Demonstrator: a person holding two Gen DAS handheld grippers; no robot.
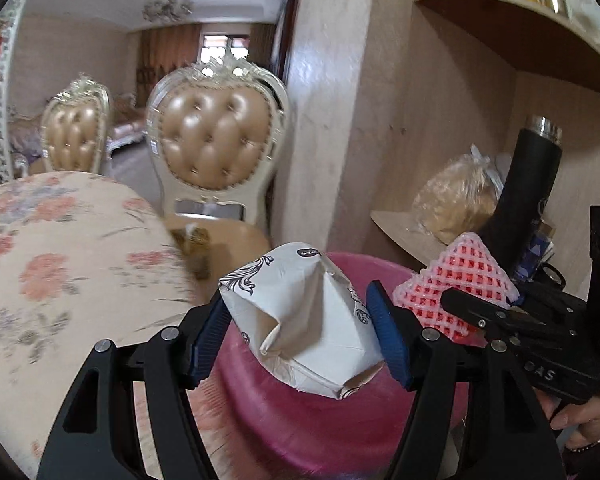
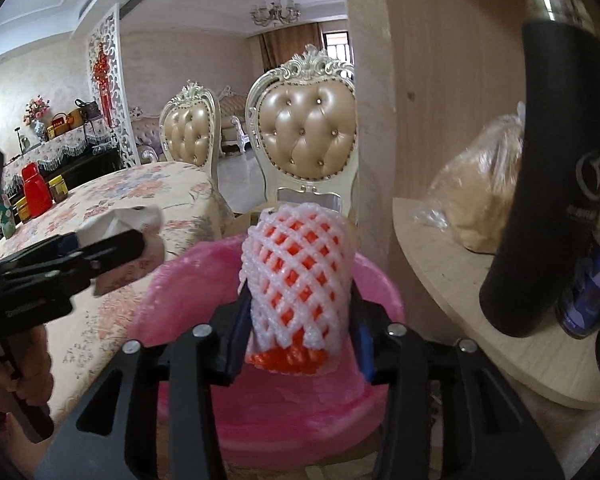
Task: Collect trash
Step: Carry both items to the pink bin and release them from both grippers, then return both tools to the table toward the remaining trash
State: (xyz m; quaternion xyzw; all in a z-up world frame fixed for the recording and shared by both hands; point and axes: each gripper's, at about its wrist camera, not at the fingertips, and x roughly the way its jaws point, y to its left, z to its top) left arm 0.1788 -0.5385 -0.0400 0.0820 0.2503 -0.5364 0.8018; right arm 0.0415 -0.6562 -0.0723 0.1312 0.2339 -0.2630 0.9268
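Note:
A crumpled white paper pack [image 1: 300,320] with black print sits between the blue pads of my left gripper [image 1: 296,300], which is shut on it. It hangs over a pink plastic bin [image 1: 300,432]. My right gripper [image 2: 299,294] grips a white foam fruit net [image 2: 296,276] with orange inside, upright over the same pink bin [image 2: 280,412]. In the left wrist view the foam net [image 1: 460,272] and the right gripper [image 1: 456,300] are just to the right. In the right wrist view the left gripper [image 2: 140,240] with its paper pack [image 2: 120,220] is at the left.
A table with a floral cloth [image 1: 60,260] borders the bin on the left. Two padded chairs [image 1: 216,140] stand behind it. To the right, a curved wooden shelf [image 2: 460,280] carries a black flask [image 2: 552,180], a plastic bag [image 2: 480,184] and a blue can [image 2: 592,292].

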